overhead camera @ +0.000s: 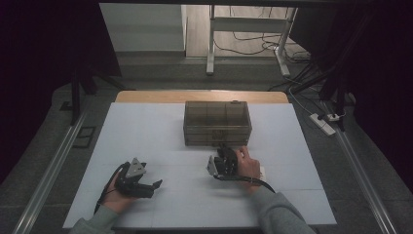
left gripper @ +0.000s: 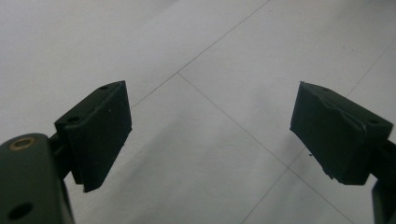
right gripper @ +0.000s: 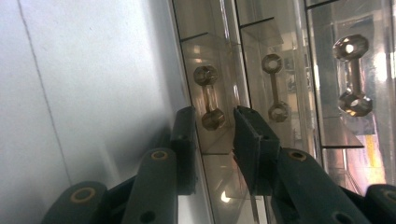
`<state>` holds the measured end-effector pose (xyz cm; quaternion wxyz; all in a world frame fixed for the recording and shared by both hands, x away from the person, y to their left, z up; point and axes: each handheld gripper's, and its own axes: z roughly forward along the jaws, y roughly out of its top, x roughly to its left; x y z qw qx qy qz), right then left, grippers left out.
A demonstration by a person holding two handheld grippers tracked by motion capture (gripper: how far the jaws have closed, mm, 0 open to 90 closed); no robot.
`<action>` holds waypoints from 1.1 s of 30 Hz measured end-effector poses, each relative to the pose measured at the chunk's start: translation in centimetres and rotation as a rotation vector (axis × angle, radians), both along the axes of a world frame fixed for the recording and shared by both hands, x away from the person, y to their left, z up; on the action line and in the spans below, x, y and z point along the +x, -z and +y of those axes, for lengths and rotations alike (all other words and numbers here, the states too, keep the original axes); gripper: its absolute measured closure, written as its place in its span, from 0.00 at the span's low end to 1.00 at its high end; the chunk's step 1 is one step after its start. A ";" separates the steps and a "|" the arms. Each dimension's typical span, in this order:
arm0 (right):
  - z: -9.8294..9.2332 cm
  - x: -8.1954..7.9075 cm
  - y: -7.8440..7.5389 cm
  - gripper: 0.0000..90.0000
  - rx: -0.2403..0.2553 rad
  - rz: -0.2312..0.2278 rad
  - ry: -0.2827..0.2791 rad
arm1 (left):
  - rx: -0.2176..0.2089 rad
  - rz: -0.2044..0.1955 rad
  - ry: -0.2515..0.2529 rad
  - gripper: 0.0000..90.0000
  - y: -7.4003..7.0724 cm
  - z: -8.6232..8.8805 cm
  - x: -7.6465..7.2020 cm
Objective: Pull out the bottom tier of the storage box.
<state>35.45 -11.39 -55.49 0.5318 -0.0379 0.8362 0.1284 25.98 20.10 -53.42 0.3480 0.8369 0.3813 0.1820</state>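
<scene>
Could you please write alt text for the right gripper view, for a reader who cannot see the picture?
The right gripper points at a clear plastic drawer box, its two black jaws slightly apart on either side of the lower end of a brass-coloured drawer handle. Two more such handles show to its right. A white table surface lies on the left.

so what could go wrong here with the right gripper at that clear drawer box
1. The right gripper has its jaws either side of one dumbbell-shaped drawer handle on the clear smoky plastic drawer box, with a gap showing. A pull now could slip off.
2. The box looks light and nothing holds it. The left gripper is open over the white table, away from it. A tug might drag the whole box.
3. Neighbouring handles sit close, so a jaw could catch the next one.
</scene>
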 end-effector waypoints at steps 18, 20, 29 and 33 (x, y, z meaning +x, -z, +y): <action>0.4 0.4 0.3 0.77 -0.006 -0.027 -0.001 | 0.002 0.000 0.000 0.14 0.0 0.0 0.0; 0.4 0.4 0.2 0.75 -0.005 -0.024 -0.005 | 0.002 0.000 0.000 0.14 0.0 0.0 0.0; 0.5 0.7 -0.7 0.68 0.043 0.034 0.000 | 0.003 0.001 0.001 0.14 0.0 0.0 0.0; 0.5 0.9 -1.0 0.67 0.043 0.069 0.005 | 0.002 0.000 0.000 0.14 0.0 0.0 0.0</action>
